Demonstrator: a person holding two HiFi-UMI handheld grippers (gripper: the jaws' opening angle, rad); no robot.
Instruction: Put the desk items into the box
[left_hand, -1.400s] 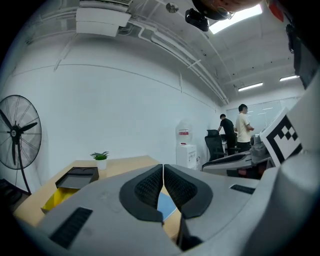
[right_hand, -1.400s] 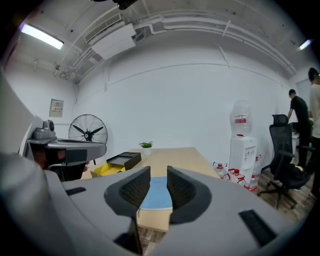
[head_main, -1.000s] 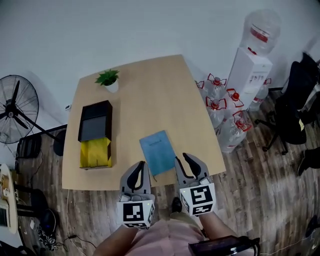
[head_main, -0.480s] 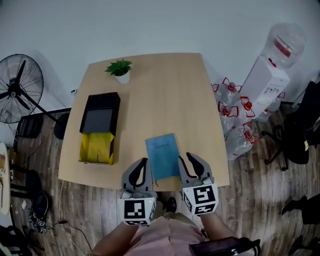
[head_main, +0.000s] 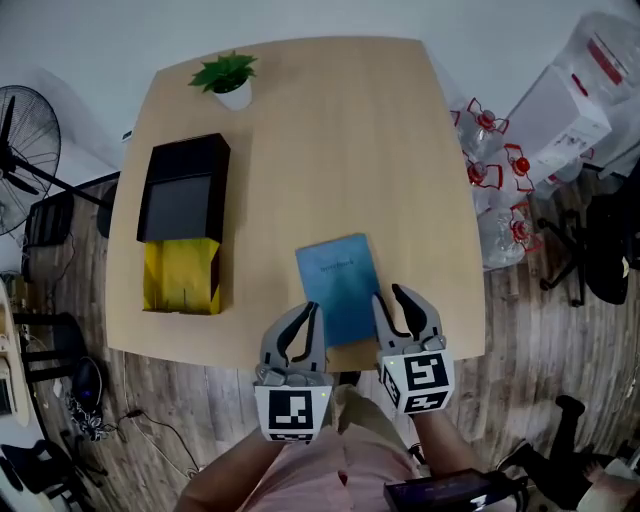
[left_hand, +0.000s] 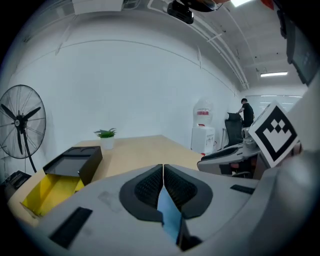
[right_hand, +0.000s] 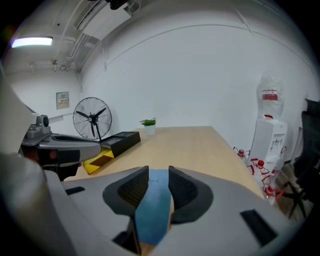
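You hovered the left gripper (head_main: 299, 320), clenched and empty, and the right gripper (head_main: 398, 300), parted and empty, either side of the blue notebook (head_main: 338, 285) flat at the desk (head_main: 330, 140) edge, probably lining up a grab, the box (head_main: 185, 200) well apart

The table (head_main: 330, 130) is pale wood. Near its front edge lies a plain blue notebook (head_main: 338, 287). By the left edge, the box (head_main: 183, 190) is black, with a yellow flap (head_main: 180, 275). At the back left corner, a green plant (head_main: 225, 70) stands in a white pot (head_main: 233, 97). The left gripper (head_main: 308, 320) and right gripper (head_main: 398, 300) are grey, with black-and-white square markers.
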